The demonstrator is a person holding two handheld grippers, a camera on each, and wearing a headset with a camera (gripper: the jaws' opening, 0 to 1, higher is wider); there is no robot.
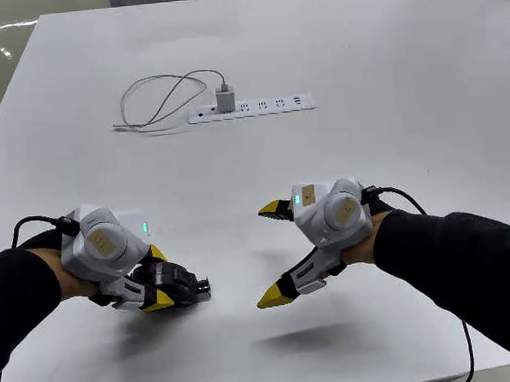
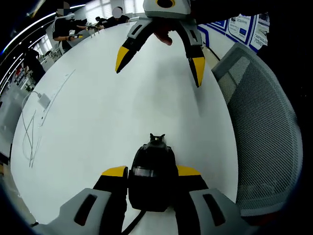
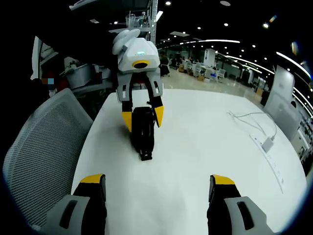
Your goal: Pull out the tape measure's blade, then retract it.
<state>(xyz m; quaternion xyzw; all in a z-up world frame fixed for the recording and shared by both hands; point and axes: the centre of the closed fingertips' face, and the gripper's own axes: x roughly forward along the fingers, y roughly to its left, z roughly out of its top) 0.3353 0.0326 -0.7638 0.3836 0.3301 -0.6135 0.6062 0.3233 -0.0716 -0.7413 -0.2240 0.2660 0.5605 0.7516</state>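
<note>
A black tape measure [image 1: 176, 285] rests low over the white table [image 1: 333, 50], and my left gripper [image 1: 157, 276] is shut on its body. In the left gripper view the tape measure [image 2: 152, 174] sits between the yellow-tipped jaws, its blade hook [image 2: 157, 137] pointing away with the blade drawn in. My right gripper [image 1: 274, 254] hovers open a short way to the right, facing the hook. The right gripper view looks across at the tape measure [image 3: 143, 131] held in the left gripper [image 3: 142, 116]; the right gripper [image 3: 159, 180] has nothing between its jaws.
A white power strip [image 1: 252, 107] with a plugged-in charger [image 1: 224, 98] and looped cable [image 1: 160, 97] lies at the far middle of the table. A grey mesh chair [image 2: 264, 132] stands beside the table edge. People and benches show in the background.
</note>
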